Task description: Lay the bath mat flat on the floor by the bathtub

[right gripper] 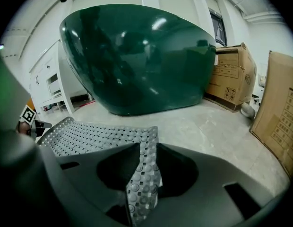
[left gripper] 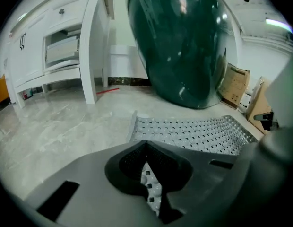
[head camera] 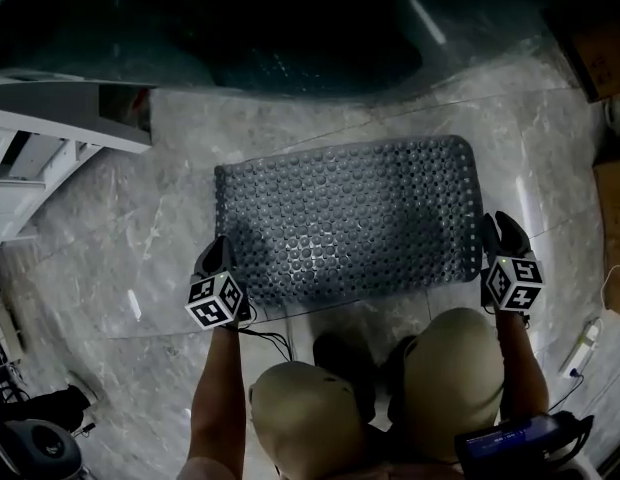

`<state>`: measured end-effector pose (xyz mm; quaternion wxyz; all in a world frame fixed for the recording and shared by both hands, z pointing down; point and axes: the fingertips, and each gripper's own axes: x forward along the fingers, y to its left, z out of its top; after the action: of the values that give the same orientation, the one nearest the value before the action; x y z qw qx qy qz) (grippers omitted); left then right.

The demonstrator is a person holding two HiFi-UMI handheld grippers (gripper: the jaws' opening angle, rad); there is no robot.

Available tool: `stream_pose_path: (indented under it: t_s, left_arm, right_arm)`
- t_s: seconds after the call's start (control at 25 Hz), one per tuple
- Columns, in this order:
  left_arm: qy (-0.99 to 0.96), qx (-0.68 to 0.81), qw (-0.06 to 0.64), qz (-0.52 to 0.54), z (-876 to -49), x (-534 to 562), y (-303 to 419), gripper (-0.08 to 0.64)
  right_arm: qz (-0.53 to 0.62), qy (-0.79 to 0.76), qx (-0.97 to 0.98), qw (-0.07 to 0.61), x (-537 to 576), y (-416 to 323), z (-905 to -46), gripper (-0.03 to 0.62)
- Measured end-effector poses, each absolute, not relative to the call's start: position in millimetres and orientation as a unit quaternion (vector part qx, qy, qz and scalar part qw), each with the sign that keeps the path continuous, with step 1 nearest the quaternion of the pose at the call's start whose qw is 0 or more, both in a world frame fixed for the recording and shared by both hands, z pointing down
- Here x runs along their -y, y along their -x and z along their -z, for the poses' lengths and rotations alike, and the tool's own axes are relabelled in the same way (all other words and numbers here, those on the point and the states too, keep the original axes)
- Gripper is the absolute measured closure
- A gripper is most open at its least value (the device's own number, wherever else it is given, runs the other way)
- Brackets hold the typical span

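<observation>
The grey studded bath mat (head camera: 350, 218) lies spread on the marble floor in front of the dark green bathtub (head camera: 290, 28). At the mat's near left corner, my left gripper (head camera: 218, 258) is shut on the edge; in the left gripper view a strip of mat (left gripper: 151, 188) shows pinched between the jaws. My right gripper (head camera: 495, 230) is shut on the near right corner. In the right gripper view that corner (right gripper: 142, 174) is lifted and curls up between the jaws. The rest of the mat (right gripper: 90, 136) lies low toward the tub (right gripper: 137, 56).
A white cabinet (head camera: 50, 138) stands to the left of the tub. Cardboard boxes (head camera: 600, 48) are at the right, near the tub's end (right gripper: 234, 74). The person's knees (head camera: 310, 408) are just behind the mat's near edge. Dark gear (head camera: 35, 438) sits at the lower left.
</observation>
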<state>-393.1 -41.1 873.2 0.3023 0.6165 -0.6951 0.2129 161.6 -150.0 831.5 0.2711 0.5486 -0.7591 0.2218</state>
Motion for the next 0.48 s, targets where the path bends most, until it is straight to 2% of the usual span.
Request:
stream_pose_path:
  t_s: [0.48]
  left_arm:
    - [-0.571, 0.701, 0.337, -0.263, -922, 31, 433, 0.534]
  right_arm:
    - [-0.222, -0.548, 0.758, 0.274, 148, -165, -834, 0.477]
